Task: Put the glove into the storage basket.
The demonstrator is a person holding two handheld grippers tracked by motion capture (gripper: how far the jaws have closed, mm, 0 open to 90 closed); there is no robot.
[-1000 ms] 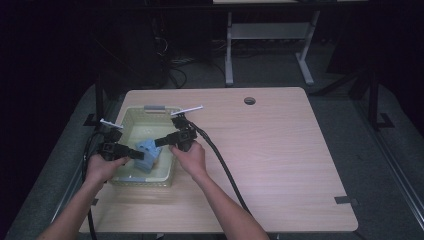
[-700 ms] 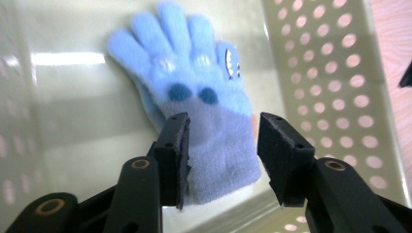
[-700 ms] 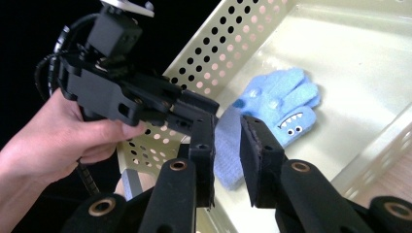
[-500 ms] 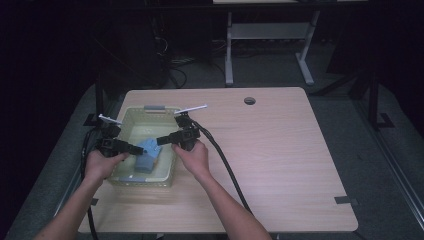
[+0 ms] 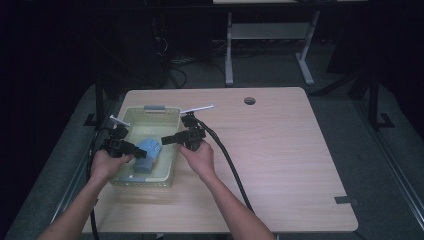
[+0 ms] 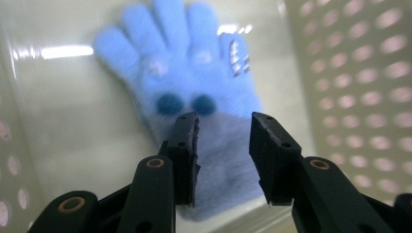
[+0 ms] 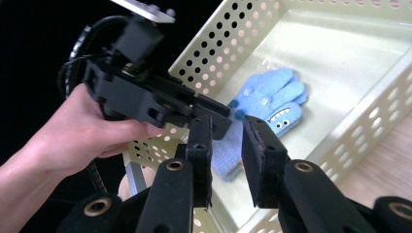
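Blue glove (image 6: pixel 194 92) flat on the pale basket (image 6: pixel 359 82) floor, fingers pointing away, cuff nearest. Left gripper (image 6: pixel 224 141) just over the grey cuff, jaws just opened, parted, pads clear of it.

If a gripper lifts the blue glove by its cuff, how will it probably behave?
The blue glove looks like fuzzy knit lying flat on the floor of the basket, so it would probably hang limp and fold. It seems light. The fuzzy surface likely grips the pads well, but pushing it might only bunch it up.
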